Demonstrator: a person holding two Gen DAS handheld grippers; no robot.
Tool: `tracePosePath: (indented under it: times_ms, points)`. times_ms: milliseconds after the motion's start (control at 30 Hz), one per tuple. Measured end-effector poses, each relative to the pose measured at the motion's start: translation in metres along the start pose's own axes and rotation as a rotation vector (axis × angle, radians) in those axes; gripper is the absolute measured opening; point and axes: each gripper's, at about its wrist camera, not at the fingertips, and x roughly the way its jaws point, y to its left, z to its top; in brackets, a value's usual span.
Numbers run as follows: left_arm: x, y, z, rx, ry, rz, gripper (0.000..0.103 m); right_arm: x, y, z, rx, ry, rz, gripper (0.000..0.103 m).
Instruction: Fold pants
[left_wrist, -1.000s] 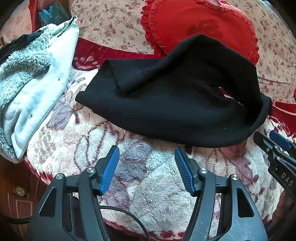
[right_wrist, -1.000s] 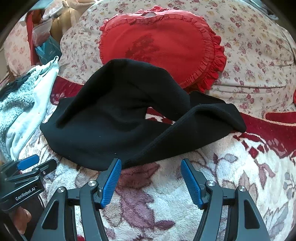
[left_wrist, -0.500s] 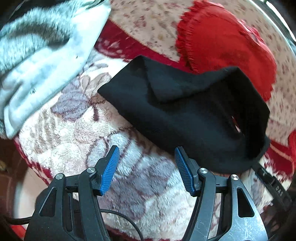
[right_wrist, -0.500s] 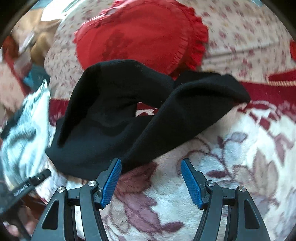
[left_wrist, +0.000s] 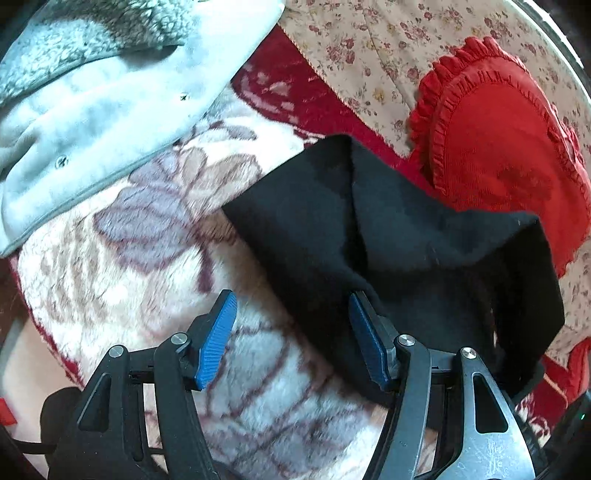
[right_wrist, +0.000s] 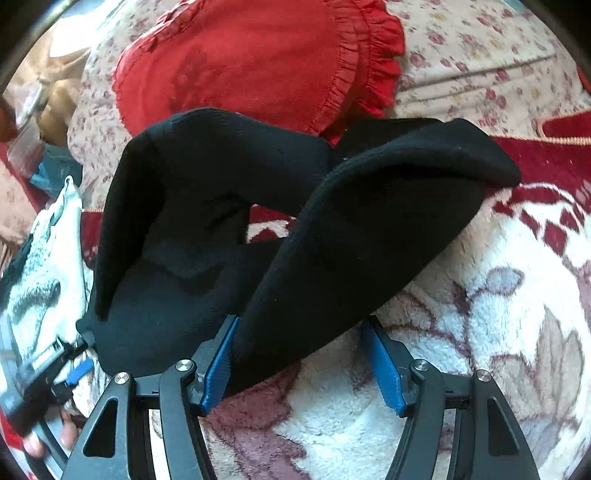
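The black pants (left_wrist: 369, 236) lie bunched and loosely doubled over on a fluffy floral blanket (left_wrist: 140, 258). My left gripper (left_wrist: 291, 336) is open at the pants' near left edge, with its right blue pad against the cloth. In the right wrist view the pants (right_wrist: 332, 240) form a raised loop. My right gripper (right_wrist: 303, 362) is open, and the near fold of the pants reaches in between its pads. The left gripper (right_wrist: 70, 369) shows at the left edge of that view.
A red heart-shaped ruffled cushion (right_wrist: 258, 62) rests behind the pants against a floral quilt (left_wrist: 369, 55). A pale fleece-lined jacket (left_wrist: 92, 103) lies to the left on the blanket. The blanket's front edge drops off on the left (left_wrist: 22, 332).
Both grippers have moved forward and tilted toward the pants. The cloth now reaches the left gripper's right pad and sits between the right gripper's pads. Both remain open.
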Motion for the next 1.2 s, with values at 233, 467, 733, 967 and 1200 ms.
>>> tracePosePath:
  times_ms: [233,467,733,967,1200]
  points:
    - [0.015,-0.01,0.008,0.032,0.006,-0.007,0.062,0.003,0.001,-0.002,-0.074,-0.045,-0.006,0.056]
    - [0.018,-0.015,0.003,0.128,0.009,-0.016,0.022,0.001,0.005,-0.006,-0.145,-0.067,0.021,0.03]
    - [-0.015,-0.014,-0.006,0.178,-0.005,-0.056,0.015,-0.025,0.013,-0.017,-0.17,-0.069,0.071,0.012]
    - [-0.035,0.029,-0.023,0.176,0.001,-0.027,0.015,-0.059,0.038,-0.064,-0.261,-0.024,0.153,0.011]
    - [-0.032,0.04,-0.041,0.218,0.002,0.015,0.025,-0.04,0.007,-0.085,-0.149,0.077,0.173,0.029]
